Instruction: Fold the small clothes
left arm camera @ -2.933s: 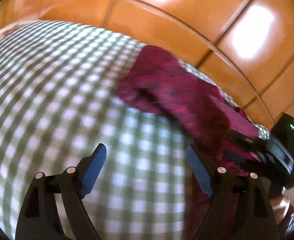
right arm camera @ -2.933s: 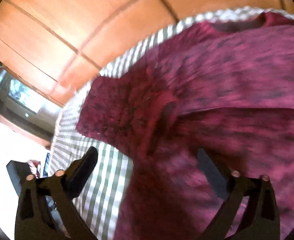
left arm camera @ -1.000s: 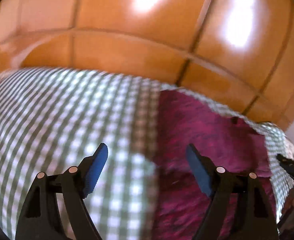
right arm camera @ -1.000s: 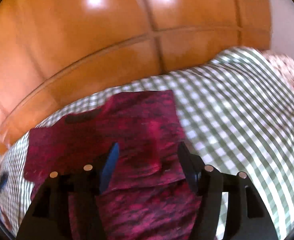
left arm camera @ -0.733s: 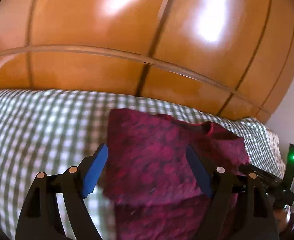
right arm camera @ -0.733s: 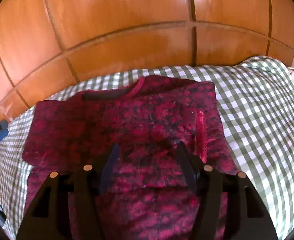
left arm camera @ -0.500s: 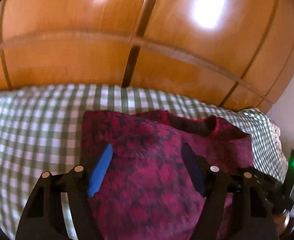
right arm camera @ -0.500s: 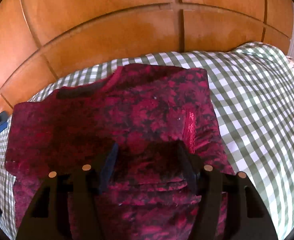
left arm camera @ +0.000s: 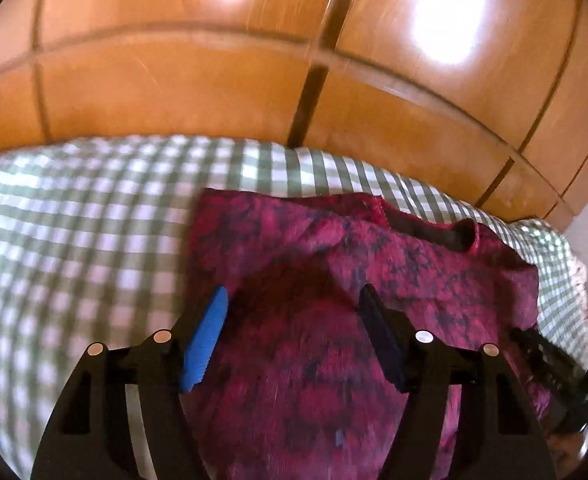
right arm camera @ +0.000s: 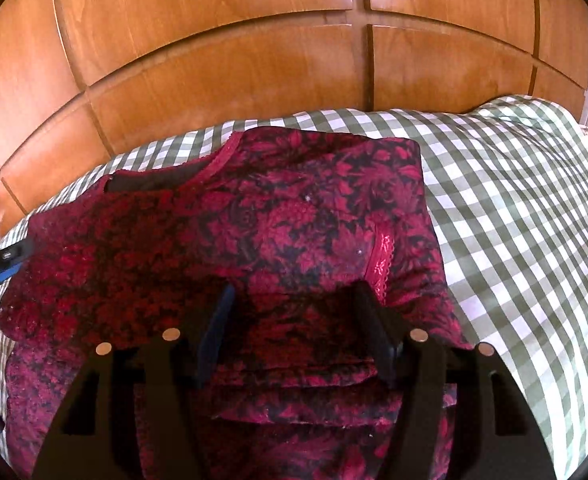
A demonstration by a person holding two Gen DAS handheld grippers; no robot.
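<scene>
A dark red patterned top lies spread on a bed covered with a green-and-white checked sheet, its neckline toward the glossy wooden panelled wall behind. Both sides of the garment are folded in over the middle, and a shiny pink trim runs along the folded edge on the right. The right claw hangs over the lower middle of the top, its jaws moderately wide with cloth beneath them but nothing pinched. The left claw hovers above the garment's left portion — its blue-padded jaws stand apart, the fabric showing between them without being gripped. In the left wrist view the picture is somewhat blurred, and the other gripper's black body shows at the right edge. In the right wrist view part of the left tool peeks in at the far left edge, beside the top's folded sleeve.
</scene>
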